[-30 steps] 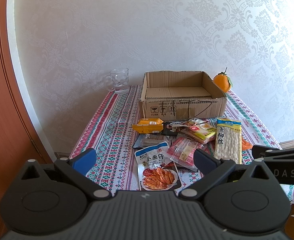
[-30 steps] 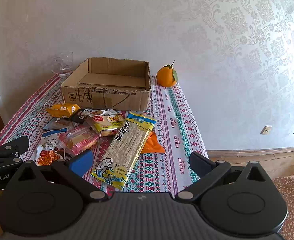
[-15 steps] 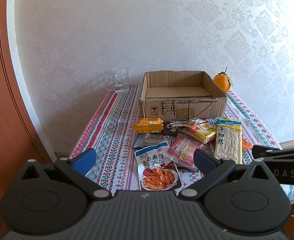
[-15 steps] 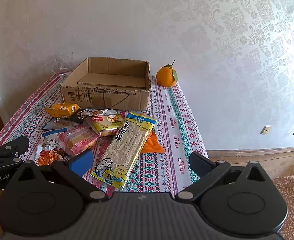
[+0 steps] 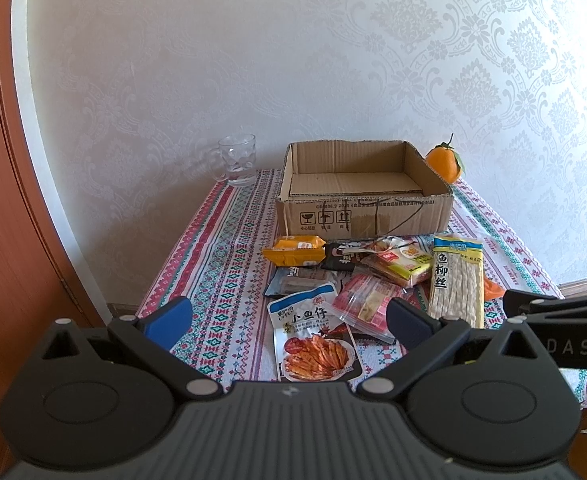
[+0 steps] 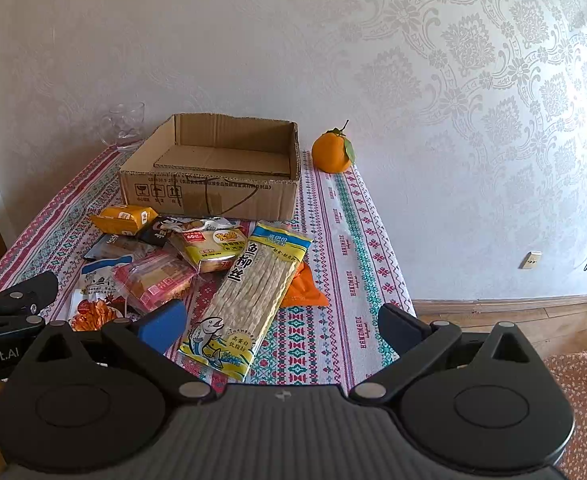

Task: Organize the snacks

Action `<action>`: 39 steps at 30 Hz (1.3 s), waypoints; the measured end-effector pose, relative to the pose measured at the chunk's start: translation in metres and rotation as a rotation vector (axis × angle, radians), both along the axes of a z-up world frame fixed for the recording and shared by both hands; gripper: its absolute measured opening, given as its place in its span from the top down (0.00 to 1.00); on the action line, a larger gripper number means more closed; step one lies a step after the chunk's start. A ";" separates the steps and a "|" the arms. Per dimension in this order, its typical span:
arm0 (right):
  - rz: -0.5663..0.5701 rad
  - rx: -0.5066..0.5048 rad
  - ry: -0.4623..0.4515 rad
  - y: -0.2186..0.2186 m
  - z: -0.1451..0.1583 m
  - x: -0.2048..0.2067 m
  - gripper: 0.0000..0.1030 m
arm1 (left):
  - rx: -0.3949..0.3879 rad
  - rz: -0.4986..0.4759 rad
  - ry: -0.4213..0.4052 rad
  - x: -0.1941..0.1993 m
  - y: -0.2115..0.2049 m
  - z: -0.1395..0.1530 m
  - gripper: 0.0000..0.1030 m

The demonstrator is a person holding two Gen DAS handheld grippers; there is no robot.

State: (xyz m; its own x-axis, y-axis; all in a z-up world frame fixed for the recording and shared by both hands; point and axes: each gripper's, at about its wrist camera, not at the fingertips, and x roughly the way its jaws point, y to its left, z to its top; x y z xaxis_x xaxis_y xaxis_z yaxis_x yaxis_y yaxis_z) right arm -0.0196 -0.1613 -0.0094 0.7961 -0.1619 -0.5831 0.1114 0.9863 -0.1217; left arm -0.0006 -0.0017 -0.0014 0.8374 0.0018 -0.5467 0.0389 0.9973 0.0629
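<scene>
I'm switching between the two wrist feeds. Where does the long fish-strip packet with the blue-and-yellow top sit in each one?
Left wrist view: the long fish-strip packet lies right of centre, past the right fingertip, in front of the cardboard box.
Right wrist view: the same packet lies centre-left, running diagonally toward the camera, partly over an orange packet.
Shared landmark: the orange fruit beside the box's right wall.

Right tongs [image 6: 279, 322] spread wide above desk [image 6: 357, 264] edge, snack packets [image 6: 197, 256] heaped before empty cardboard box [image 6: 213, 188], orange [image 6: 331, 152] beside box, glass mug [image 6: 125, 128] behind.
</scene>
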 end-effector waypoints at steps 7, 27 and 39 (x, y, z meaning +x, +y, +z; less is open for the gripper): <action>0.018 0.005 0.002 -0.004 -0.002 0.006 0.00 | -0.002 -0.034 -0.001 0.006 0.000 -0.002 0.01; 0.105 -0.024 0.041 -0.026 -0.023 0.048 0.00 | 0.033 -0.118 0.188 0.059 0.014 -0.042 0.01; 0.094 0.006 0.120 -0.034 -0.051 0.080 0.00 | -0.014 -0.189 0.337 0.104 0.006 -0.080 0.01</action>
